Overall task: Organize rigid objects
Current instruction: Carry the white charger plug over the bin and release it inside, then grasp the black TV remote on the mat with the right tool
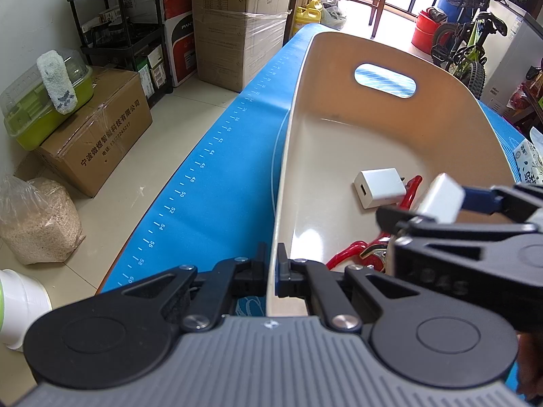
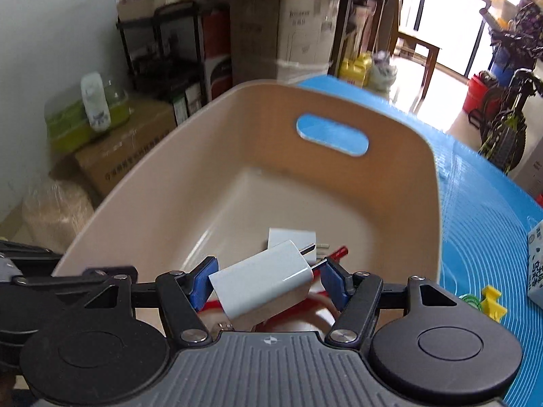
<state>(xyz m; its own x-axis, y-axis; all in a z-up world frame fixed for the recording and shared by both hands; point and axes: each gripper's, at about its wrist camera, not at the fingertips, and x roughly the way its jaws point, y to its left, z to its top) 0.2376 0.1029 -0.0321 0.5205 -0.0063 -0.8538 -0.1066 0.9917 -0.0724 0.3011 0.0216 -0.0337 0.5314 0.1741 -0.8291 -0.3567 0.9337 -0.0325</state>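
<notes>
A beige plastic basket (image 1: 305,78) (image 2: 163,183) with a handle slot stands on the blue mat (image 1: 220,186) (image 2: 482,237). My left gripper (image 1: 271,266) is shut on the basket's near rim, one finger inside the wall and one outside. My right gripper (image 2: 268,283) (image 1: 437,203) hovers over the basket's near end, shut lengthwise on a white charger (image 2: 261,281) (image 1: 441,198), prongs against the right pad. On the basket floor lie a second white charger (image 1: 380,188) (image 2: 292,239) and a red curved object (image 1: 349,251) (image 2: 339,251), partly hidden by the grippers.
On the mat right of the basket sit a printed white and blue carton (image 2: 536,268) (image 1: 527,162), a small yellow piece (image 2: 493,302) and a green ring (image 2: 471,300). Left of the table, on the floor, are cardboard boxes (image 1: 101,135), a black shelf (image 1: 129,34) and a bag of grain (image 1: 37,220).
</notes>
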